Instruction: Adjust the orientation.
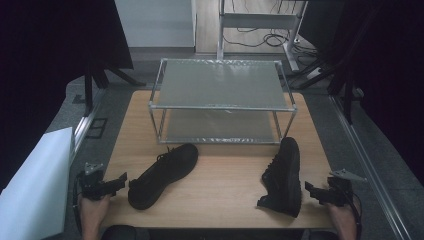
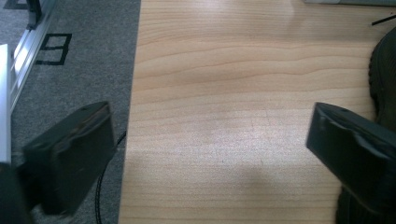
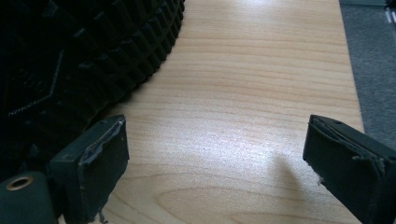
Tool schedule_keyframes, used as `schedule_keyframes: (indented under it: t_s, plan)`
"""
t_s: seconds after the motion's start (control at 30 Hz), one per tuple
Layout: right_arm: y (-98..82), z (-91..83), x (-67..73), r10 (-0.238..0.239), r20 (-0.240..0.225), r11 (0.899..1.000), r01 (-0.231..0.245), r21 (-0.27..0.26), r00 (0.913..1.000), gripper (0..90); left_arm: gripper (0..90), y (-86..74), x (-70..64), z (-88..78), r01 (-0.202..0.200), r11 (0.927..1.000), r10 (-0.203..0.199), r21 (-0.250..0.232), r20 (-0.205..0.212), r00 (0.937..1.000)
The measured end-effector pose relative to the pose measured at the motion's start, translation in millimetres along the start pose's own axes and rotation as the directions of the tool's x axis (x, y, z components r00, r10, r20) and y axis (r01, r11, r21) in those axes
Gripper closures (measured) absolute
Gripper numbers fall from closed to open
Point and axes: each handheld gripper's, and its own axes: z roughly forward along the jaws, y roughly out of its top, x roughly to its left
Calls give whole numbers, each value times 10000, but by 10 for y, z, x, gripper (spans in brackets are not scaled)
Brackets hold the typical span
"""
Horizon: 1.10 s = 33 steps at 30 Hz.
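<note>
Two black lace-up shoes lie on the wooden table (image 1: 225,170). The left shoe (image 1: 162,175) lies slantwise, toe toward the back right. Tipped on its side, the right shoe (image 1: 284,177) turns its treaded sole (image 3: 84,56) to the right. My left gripper (image 1: 120,182) hovers at the table's left edge, just left of the left shoe's heel, open and holding nothing. In the left gripper view the left gripper (image 2: 210,126) spans bare wood, with the shoe (image 2: 385,70) beside its right jaw. My right gripper (image 1: 310,190) is open just right of the right shoe, and the right gripper (image 3: 217,140) is empty.
A two-tier metal rack (image 1: 222,100) with empty shelves stands at the back of the table. A white board (image 1: 35,185) leans at the left over grey carpet (image 2: 70,70). Black curtains and stand legs surround the table.
</note>
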Motion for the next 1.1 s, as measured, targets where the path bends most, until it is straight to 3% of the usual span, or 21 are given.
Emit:
schedule_keyframes:
  t_s: [0.33,0.5,0.87,1.1]
  plan:
    - [-10,-1,-32,11,-235,10000,-14,-96,9997,73,0,0,-48,10,-389,9989,382,-266,-273,9989]
    - [-6,5,-12,-67,-259,10000,66,-51,9996,73,0,4,-46,8,-337,9991,331,-266,-231,9992]
    - [0,-7,-6,-99,-222,9998,95,-155,9997,73,0,47,-71,43,-473,9987,470,-163,-205,9987]
    - [4,-7,8,-170,-217,9997,166,-156,9996,77,0,69,-152,104,-907,9958,908,145,-82,9958]
